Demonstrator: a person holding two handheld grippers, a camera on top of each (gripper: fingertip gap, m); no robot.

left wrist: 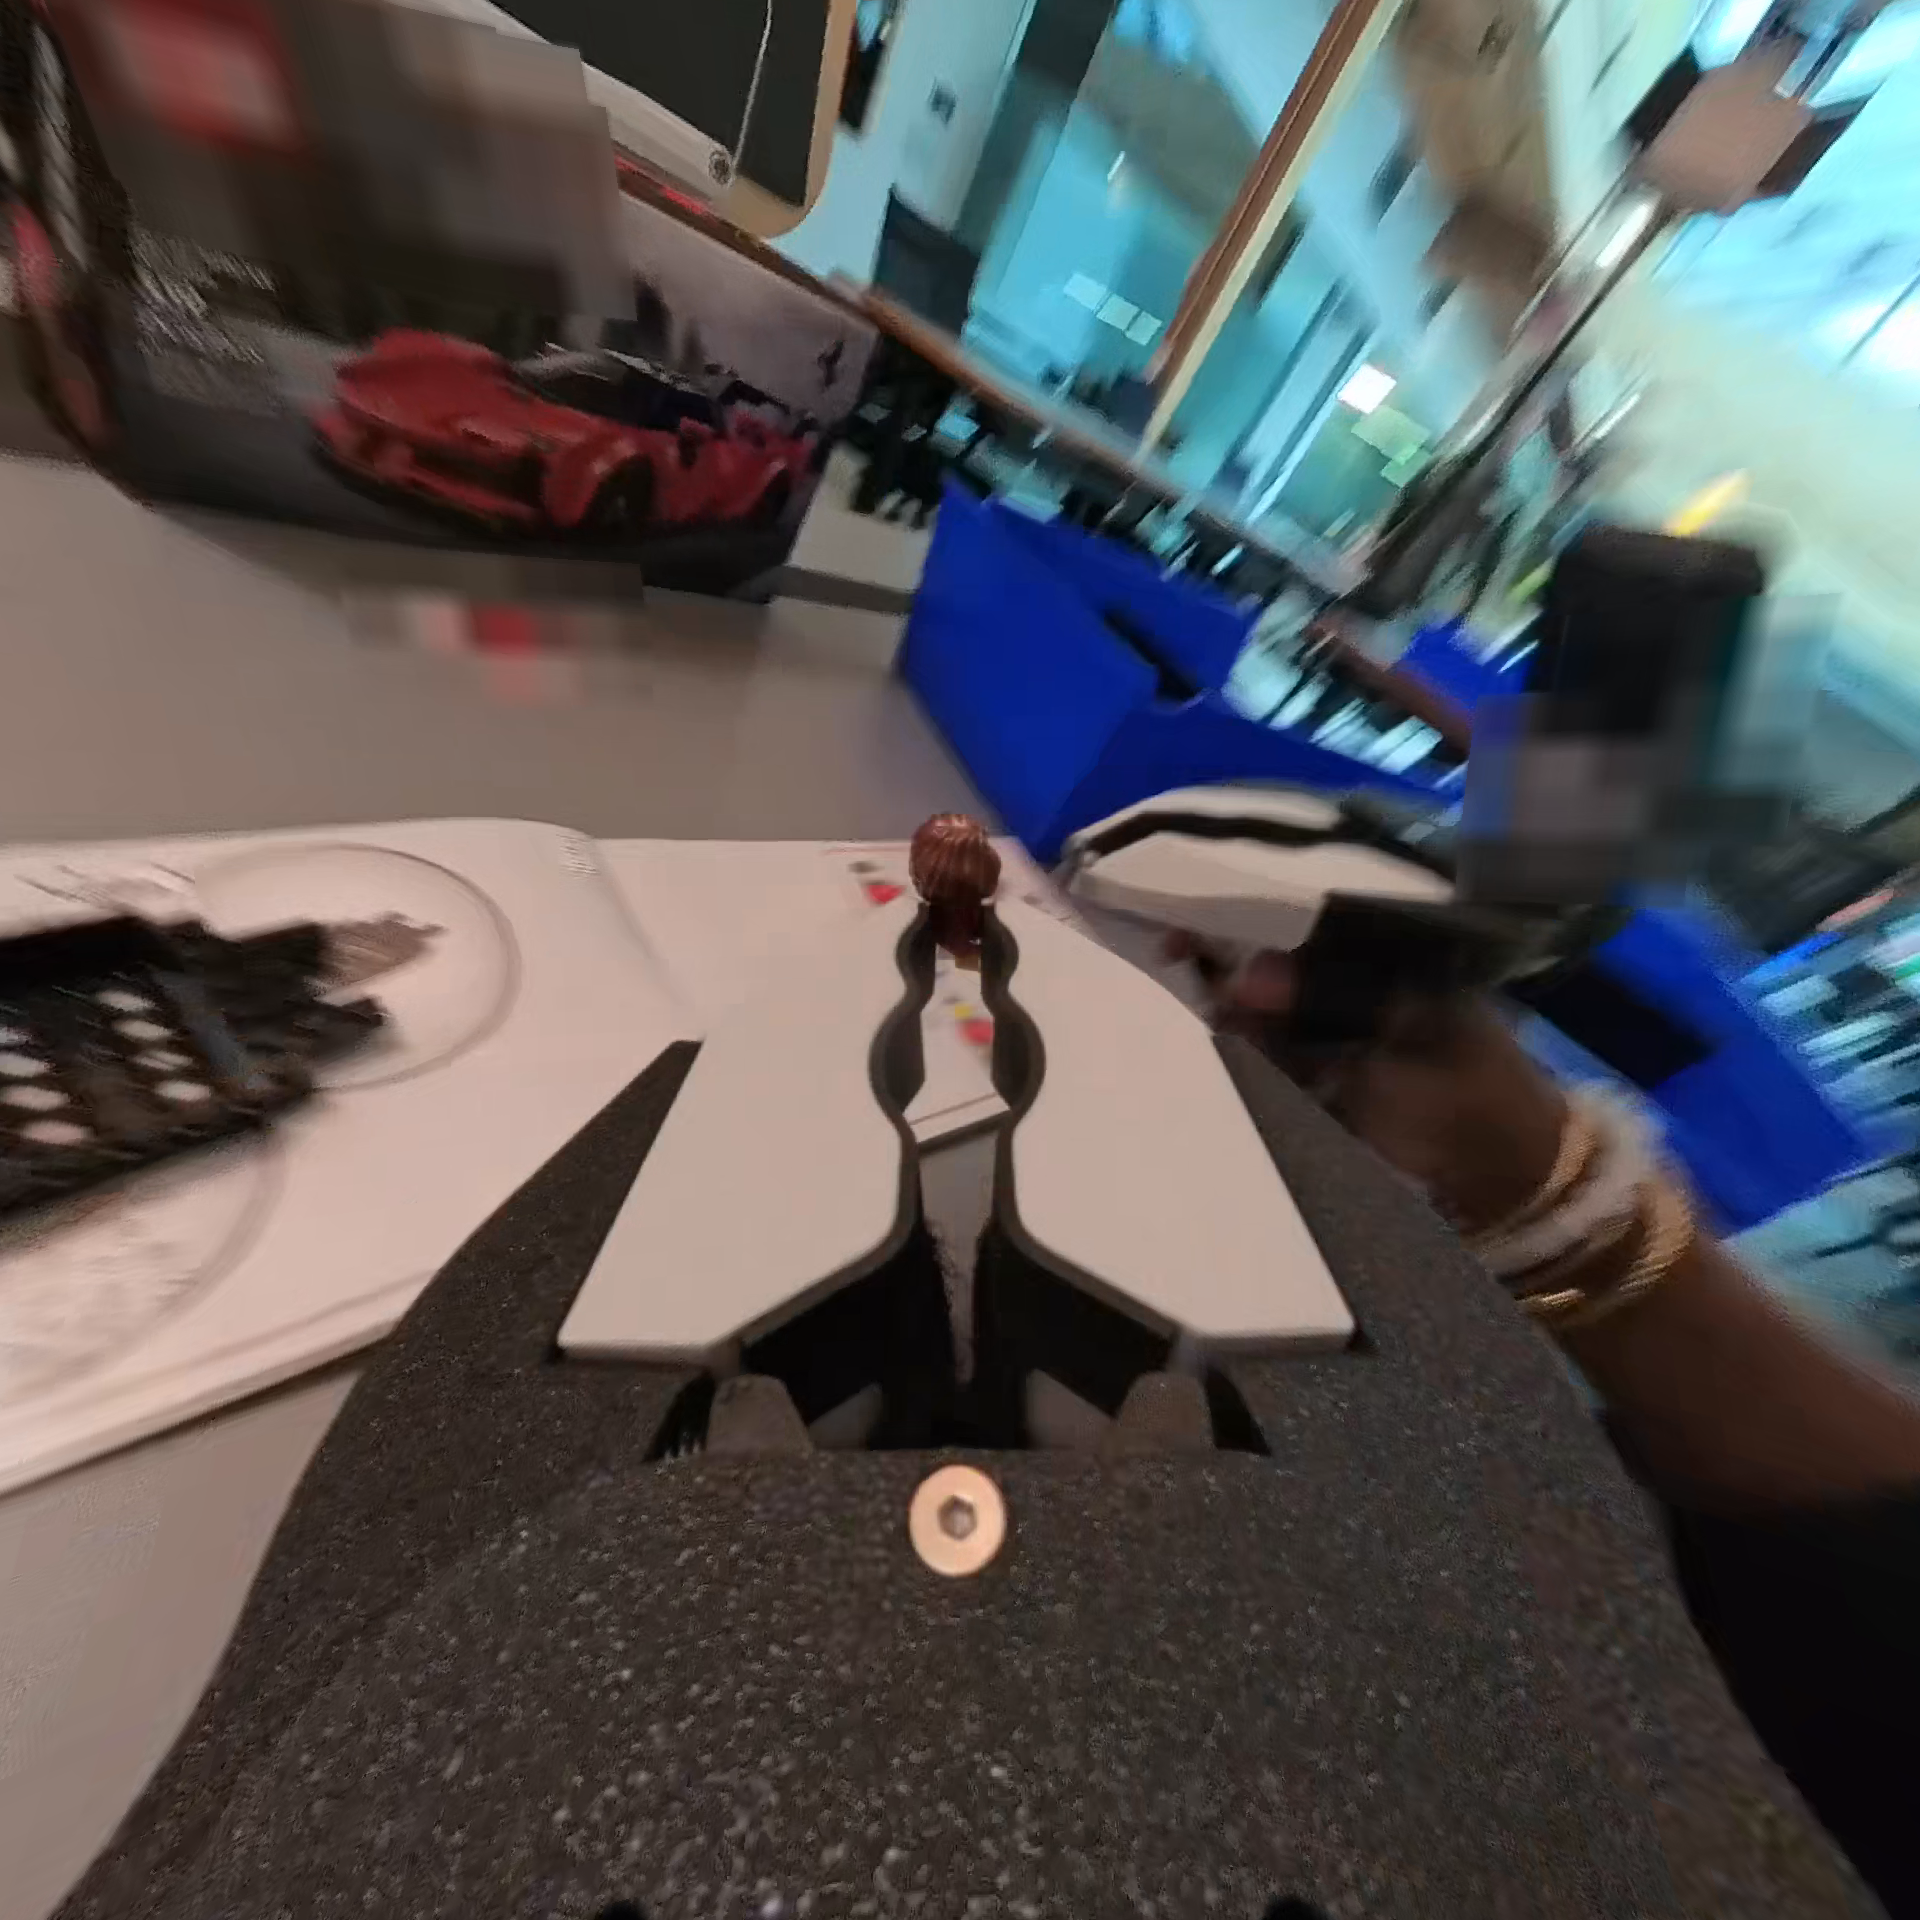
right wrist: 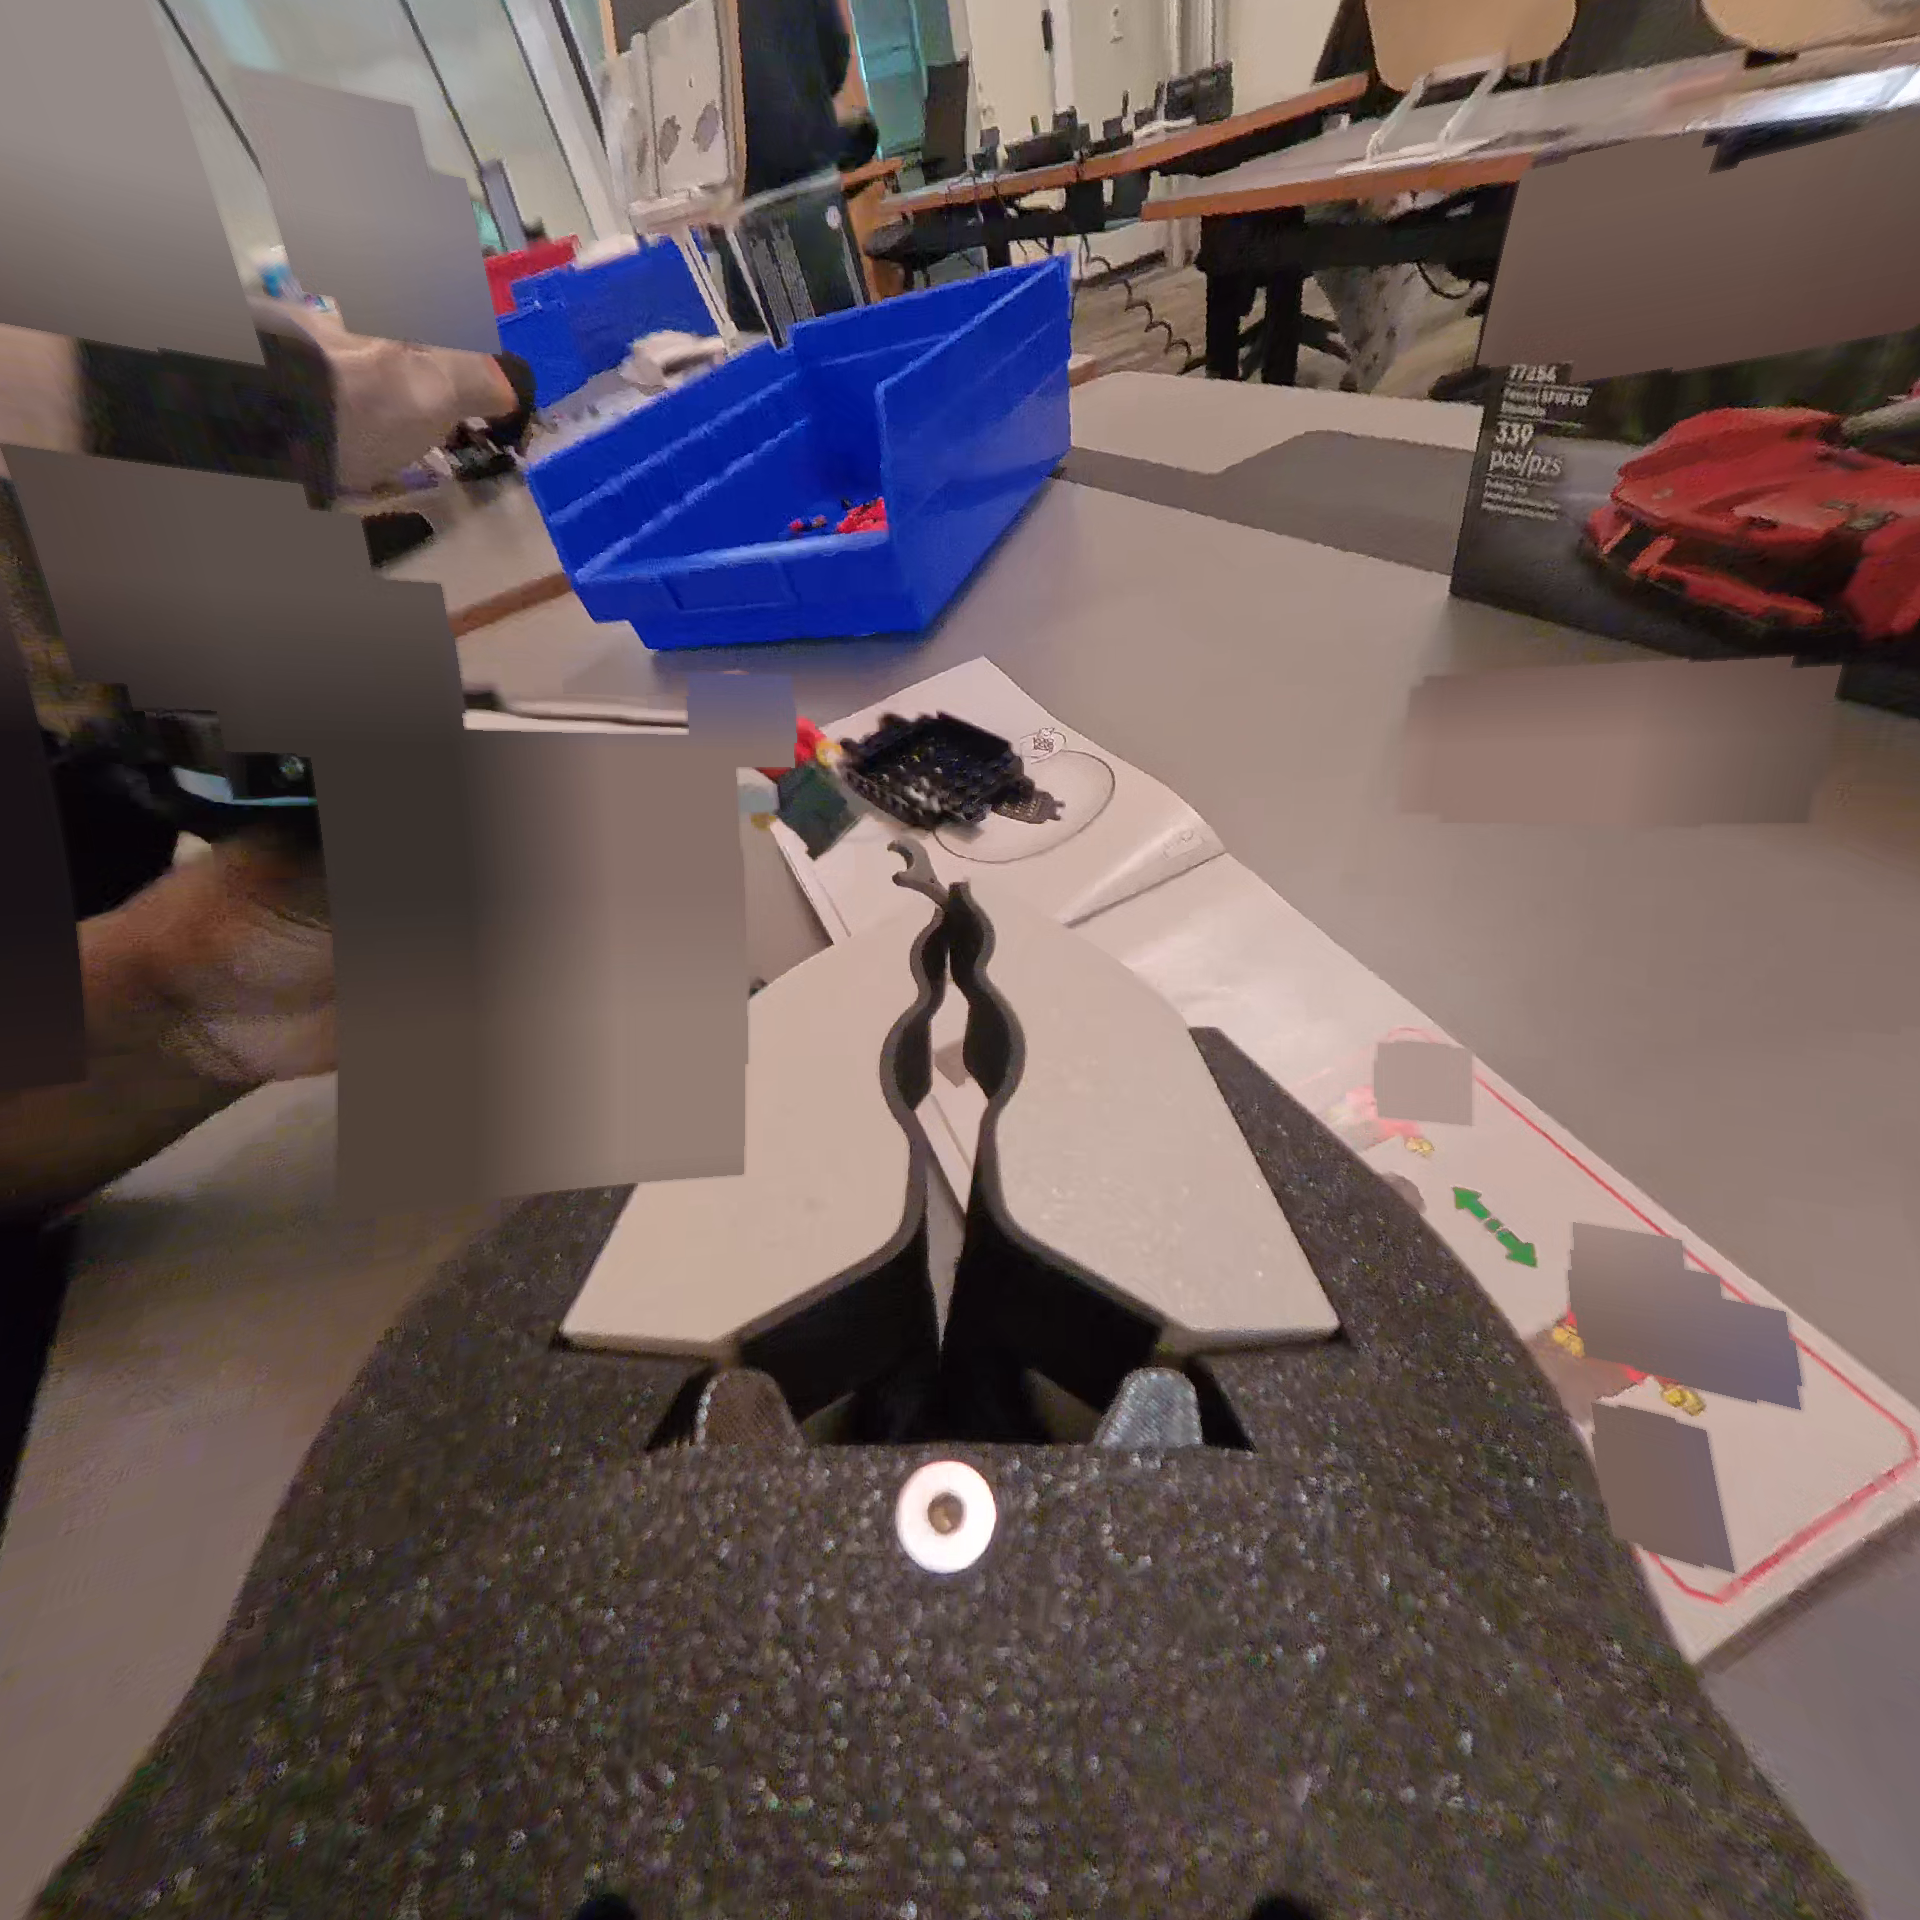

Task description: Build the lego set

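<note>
The left gripper point(left wrist: 957, 928) is pinching a small brown ridged toy hairpiece point(left wrist: 954, 858) at the very tips of its fingers point(left wrist: 904, 951), the piece standing up above them. It is hovering over the open instruction booklet point(left wrist: 665, 914) lying on the grey counter point(left wrist: 416, 717).

The right gripper point(right wrist: 948, 902) is clenching a tiny grey toy wrench point(right wrist: 916, 869) that is poking out past its closed fingers point(right wrist: 971, 914), also above the booklet.

On the booklet's far page a black studded brick assembly point(right wrist: 930, 774) is sitting, with a small toy figure point(right wrist: 805, 800) just beside it. Beyond the booklet a blue plastic bin point(right wrist: 831, 488) holding red bricks is standing on the counter, and to the booklet's far right a toy box picturing a red car point(right wrist: 1704, 520) is standing upright.
</note>
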